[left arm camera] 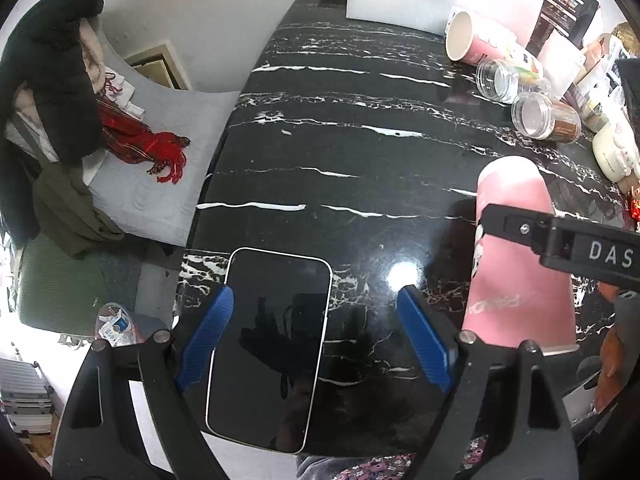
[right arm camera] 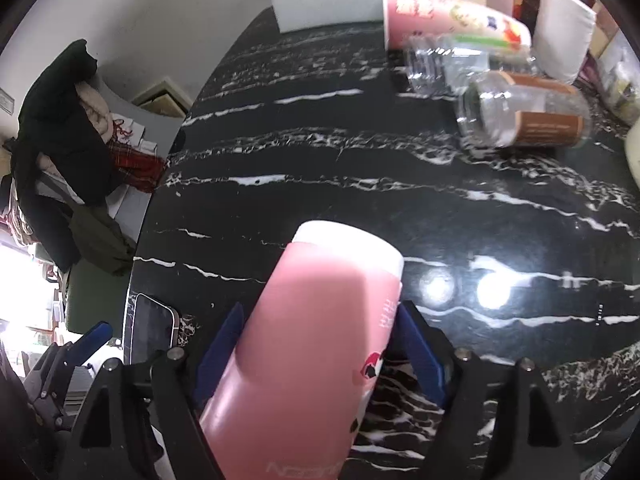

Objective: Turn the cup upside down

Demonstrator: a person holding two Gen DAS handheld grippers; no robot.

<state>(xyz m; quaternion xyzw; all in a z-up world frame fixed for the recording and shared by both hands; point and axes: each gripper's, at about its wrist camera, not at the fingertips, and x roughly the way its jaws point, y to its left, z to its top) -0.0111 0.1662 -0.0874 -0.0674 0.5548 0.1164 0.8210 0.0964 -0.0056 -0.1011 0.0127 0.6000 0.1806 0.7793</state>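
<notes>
A tall pink paper cup [right arm camera: 316,344] sits between the blue pads of my right gripper [right arm camera: 320,328], which is shut on it. Its white base end points away from the camera, tilted over the black marble table [right arm camera: 360,200]. In the left wrist view the same cup [left arm camera: 516,260] stands at the right with its closed end up, and the black right gripper [left arm camera: 560,236] crosses it. My left gripper [left arm camera: 316,328] is open and empty, low over a phone [left arm camera: 272,348].
The phone lies face up near the table's front edge. At the back right lie a second pink paper cup [left arm camera: 476,38] on its side and two clear jars [left arm camera: 544,118]. A white mug [left arm camera: 616,156] stands at the right. Clothes [left arm camera: 52,80] pile up left of the table.
</notes>
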